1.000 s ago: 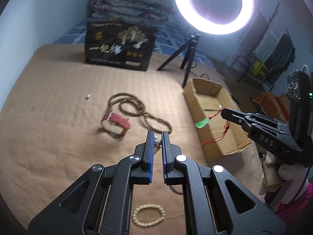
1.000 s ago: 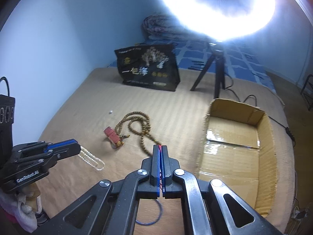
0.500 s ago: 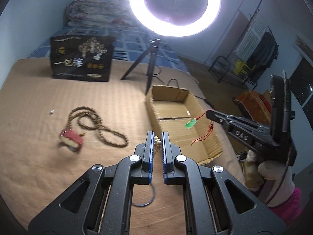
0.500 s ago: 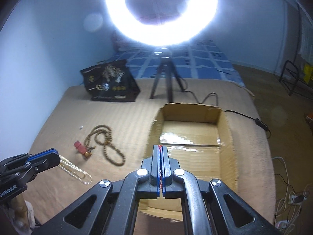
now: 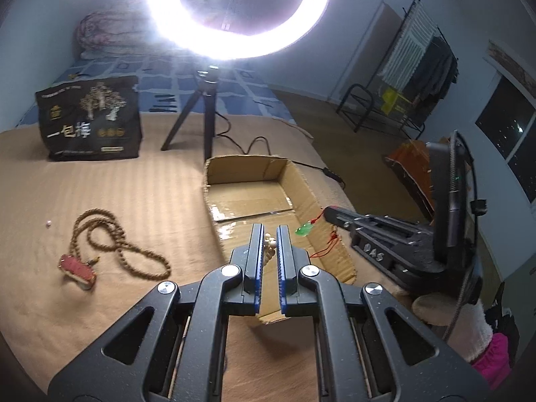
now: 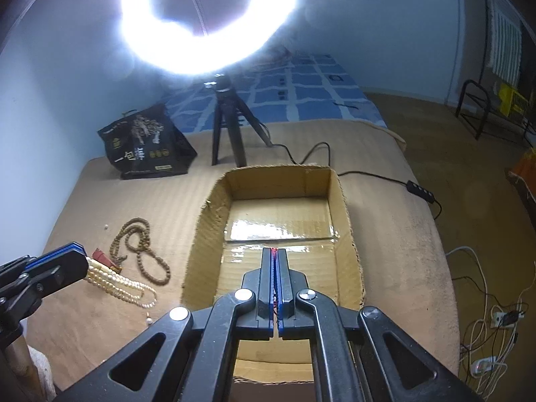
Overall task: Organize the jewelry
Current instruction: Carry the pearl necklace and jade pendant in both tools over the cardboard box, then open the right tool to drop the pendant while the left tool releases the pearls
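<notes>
My left gripper [image 5: 268, 228] is shut on a cream bead necklace [image 5: 270, 245]. The right wrist view shows its strands [image 6: 124, 286] hanging from the left gripper [image 6: 78, 257] over the mat, just left of the cardboard box [image 6: 278, 171]. My right gripper [image 6: 274, 252] is shut on a thin red cord [image 6: 274, 251] above the box floor. In the left wrist view a green pendant [image 5: 304, 231] dangles from that cord below the right gripper [image 5: 330, 211], over the right side of the box [image 5: 244, 162]. A brown bead necklace [image 5: 124, 248] with a red pendant [image 5: 77, 269] lies on the mat.
A black printed bag [image 5: 88, 117] stands at the back left. A ring light on a tripod [image 5: 204, 114] stands behind the box, and its cable [image 6: 385, 177] runs off to the right. A tiny bead [image 5: 48, 223] lies on the tan mat [image 5: 150, 184]. Cables lie on the floor [image 6: 485, 318] at the right.
Both grippers have swung right towards the box with their necklaces. The box now lies straight ahead of each. A cream bracelet and a blue ring on the mat have passed out of view.
</notes>
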The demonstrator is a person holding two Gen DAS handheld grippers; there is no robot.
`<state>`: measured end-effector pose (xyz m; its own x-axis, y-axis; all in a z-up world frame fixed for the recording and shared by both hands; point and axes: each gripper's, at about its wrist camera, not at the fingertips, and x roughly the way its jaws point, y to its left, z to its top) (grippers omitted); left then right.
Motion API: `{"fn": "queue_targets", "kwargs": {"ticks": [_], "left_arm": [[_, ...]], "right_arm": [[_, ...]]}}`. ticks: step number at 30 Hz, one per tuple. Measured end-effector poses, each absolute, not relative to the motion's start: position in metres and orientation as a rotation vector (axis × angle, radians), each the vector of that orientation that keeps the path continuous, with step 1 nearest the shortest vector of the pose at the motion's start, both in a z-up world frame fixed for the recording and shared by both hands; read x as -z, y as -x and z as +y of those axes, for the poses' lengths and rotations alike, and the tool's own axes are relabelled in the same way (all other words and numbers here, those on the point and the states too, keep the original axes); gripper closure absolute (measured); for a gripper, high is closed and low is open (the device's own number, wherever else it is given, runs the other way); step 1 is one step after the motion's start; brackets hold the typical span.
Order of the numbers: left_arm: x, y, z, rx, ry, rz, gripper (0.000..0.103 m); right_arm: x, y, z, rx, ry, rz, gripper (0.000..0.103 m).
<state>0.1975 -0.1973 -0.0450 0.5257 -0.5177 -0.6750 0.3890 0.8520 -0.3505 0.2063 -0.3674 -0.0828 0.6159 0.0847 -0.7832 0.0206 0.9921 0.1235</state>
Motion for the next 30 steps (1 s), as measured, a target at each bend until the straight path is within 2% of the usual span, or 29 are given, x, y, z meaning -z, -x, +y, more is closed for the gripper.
{"fn": "queue_targets", "kwargs": {"ticks": [13, 27, 29, 30], "left_arm": [[0.087, -0.209, -0.239, 0.573, 0.107, 0.945, 0.098], [0.116, -0.211, -0.243, 0.529, 0.036, 0.994, 0.098], [0.115, -0.211, -0.241, 0.522, 0.030, 0.988, 0.098], [0.114, -0.212, -0.241, 0.518, 0.023, 0.988, 0.097]], "right_arm": [[0.113, -0.212, -0.389, 0.012, -0.145, 0.979, 0.103], [0.132, -0.210, -0.393, 0.049, -0.109, 1.034, 0.103], [0.131, -0.211, -0.394, 0.053, -0.113, 1.030, 0.083], [0.130, -0.210, -0.395, 0.051, -0.116, 1.027, 0.079]]}}
